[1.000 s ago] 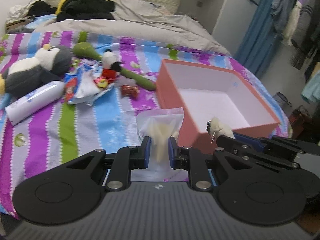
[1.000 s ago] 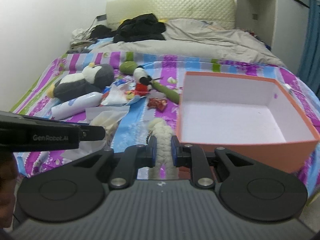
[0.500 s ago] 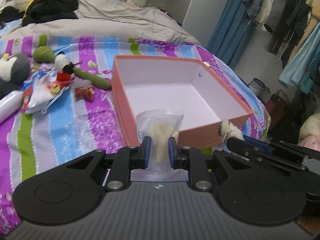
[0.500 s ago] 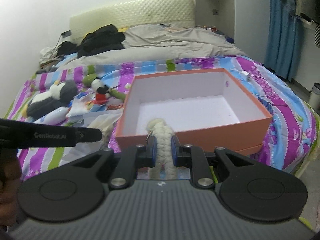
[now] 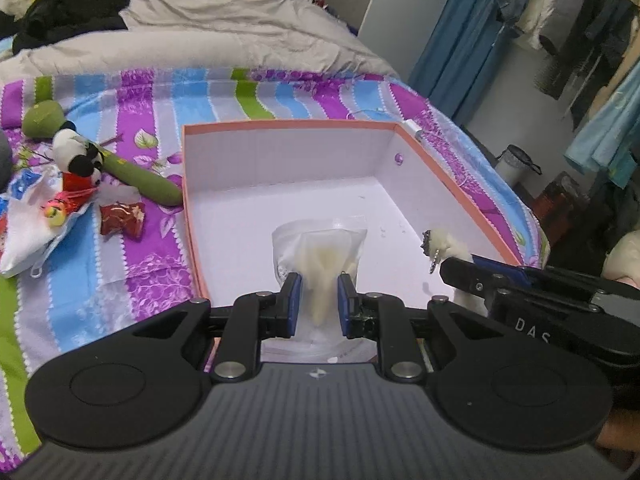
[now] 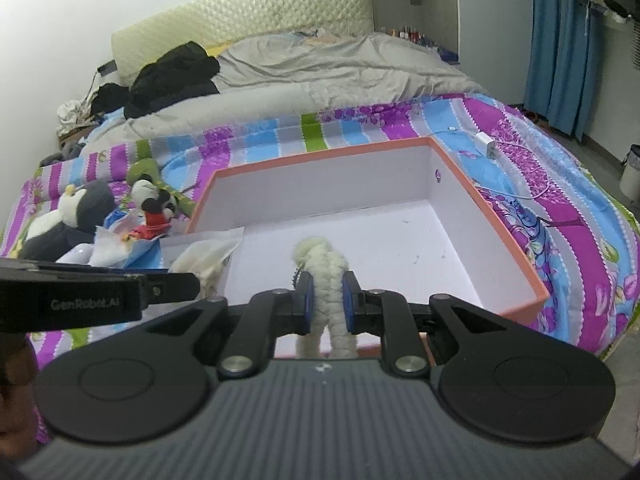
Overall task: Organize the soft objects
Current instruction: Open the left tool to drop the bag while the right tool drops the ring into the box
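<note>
On the bed, both grippers' fingers clench soft items over the bare box (image 5: 191, 184).

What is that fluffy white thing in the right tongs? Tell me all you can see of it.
The white toy is a small knitted or woolly plush, cream-coloured, with a rounded top and two leg-like strands hanging below. A little metal chain dangles from it. The right tongs pinch it upright around its middle, holding it over the near part of the open box, apart from the floor.
</note>
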Available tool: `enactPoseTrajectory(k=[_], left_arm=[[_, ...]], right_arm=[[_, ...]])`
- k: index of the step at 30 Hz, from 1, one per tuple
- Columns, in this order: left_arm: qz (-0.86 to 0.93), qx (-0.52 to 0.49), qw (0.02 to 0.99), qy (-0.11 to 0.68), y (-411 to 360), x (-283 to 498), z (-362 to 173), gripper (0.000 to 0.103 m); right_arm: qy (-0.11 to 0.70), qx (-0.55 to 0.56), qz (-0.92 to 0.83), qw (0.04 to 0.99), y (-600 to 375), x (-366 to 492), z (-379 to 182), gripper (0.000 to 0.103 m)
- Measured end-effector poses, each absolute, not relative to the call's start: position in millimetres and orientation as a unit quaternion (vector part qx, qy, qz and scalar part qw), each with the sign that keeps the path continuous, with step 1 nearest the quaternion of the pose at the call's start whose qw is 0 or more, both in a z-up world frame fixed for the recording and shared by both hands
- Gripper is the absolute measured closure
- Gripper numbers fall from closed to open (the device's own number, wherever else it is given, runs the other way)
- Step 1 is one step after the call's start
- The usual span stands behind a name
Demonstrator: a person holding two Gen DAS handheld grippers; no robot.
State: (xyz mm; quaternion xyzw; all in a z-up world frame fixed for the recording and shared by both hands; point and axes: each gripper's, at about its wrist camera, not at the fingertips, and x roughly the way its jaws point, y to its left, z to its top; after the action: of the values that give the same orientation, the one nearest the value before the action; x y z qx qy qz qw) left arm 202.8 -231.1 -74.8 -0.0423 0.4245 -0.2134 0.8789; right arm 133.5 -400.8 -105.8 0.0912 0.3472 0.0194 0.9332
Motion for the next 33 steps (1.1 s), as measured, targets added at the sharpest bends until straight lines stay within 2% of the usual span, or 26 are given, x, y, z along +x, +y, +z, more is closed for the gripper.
enactPoseTrajectory(k=[11, 12, 14, 16, 24, 33], left_arm=[[-0.203, -0.017, 0.856, 0.475, -261.6, 274.0, -122.8, 0.079], [-0.199, -0.016, 0.854, 0.48, -263.6, 278.3, -127.5, 0.077], [-0.191, -0.015, 0.853, 0.486, -266.9, 285.9, -136.6, 0.059], [-0.189, -0.024, 0.852, 0.488, -266.2, 290.5, -143.5, 0.054], [-0.185, -0.013, 0.852, 0.49, -265.7, 292.1, -151.0, 0.054], [-0.19, -0.02, 0.865, 0.464, -251.6, 258.1, -120.8, 0.054]], right_arm=[[0.412, 0.114, 0.019, 0.904, -423.8, 193.0, -160.4, 0.083], [0.42, 0.115, 0.017, 0.9, -424.6, 197.5, -167.9, 0.082], [0.43, 0.114, 0.015, 0.896, -424.9, 203.8, -178.3, 0.078], [0.441, 0.118, 0.01, 0.89, -425.5, 209.5, -189.0, 0.073], [0.44, 0.114, 0.015, 0.89, -420.7, 210.9, -197.2, 0.068], [0.42, 0.114, 0.021, 0.9, -416.2, 189.6, -172.4, 0.068]])
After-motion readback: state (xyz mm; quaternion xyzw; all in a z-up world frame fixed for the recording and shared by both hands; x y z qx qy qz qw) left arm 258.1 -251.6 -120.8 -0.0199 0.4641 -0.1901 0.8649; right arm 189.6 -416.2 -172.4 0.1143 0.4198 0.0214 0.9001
